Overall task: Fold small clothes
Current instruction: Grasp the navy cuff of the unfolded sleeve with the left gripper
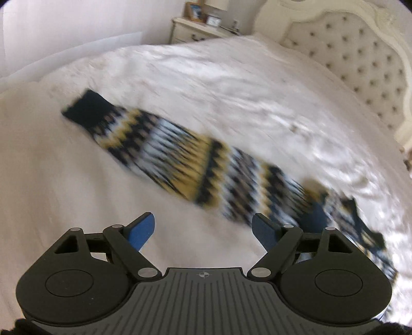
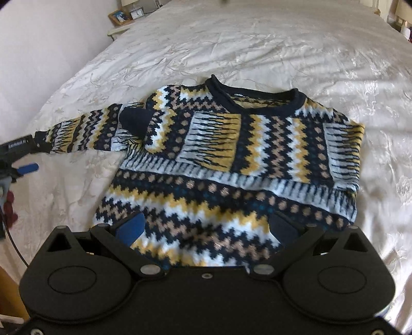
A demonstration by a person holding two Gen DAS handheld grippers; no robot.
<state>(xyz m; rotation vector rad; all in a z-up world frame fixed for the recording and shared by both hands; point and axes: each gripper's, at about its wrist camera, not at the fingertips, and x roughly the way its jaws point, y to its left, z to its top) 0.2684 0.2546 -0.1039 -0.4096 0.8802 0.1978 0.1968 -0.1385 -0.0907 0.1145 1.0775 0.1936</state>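
Observation:
A knitted sweater (image 2: 231, 165) in navy, yellow, white and tan zigzags lies flat on the bed, collar away from me. Its right sleeve is folded across the chest; its left sleeve (image 1: 180, 152) stretches out sideways, navy cuff (image 1: 87, 108) at the far end. My left gripper (image 1: 203, 229) is open and empty, hovering just short of that sleeve; it also shows at the left edge of the right wrist view (image 2: 23, 159) by the cuff. My right gripper (image 2: 208, 226) is open and empty over the sweater's lower hem.
A cream embroidered bedspread (image 2: 257, 46) covers the bed. A tufted headboard (image 1: 360, 64) stands at the far right. A nightstand (image 1: 190, 31) with a picture frame (image 2: 118, 16) and small items sits beside the bed, against the wall.

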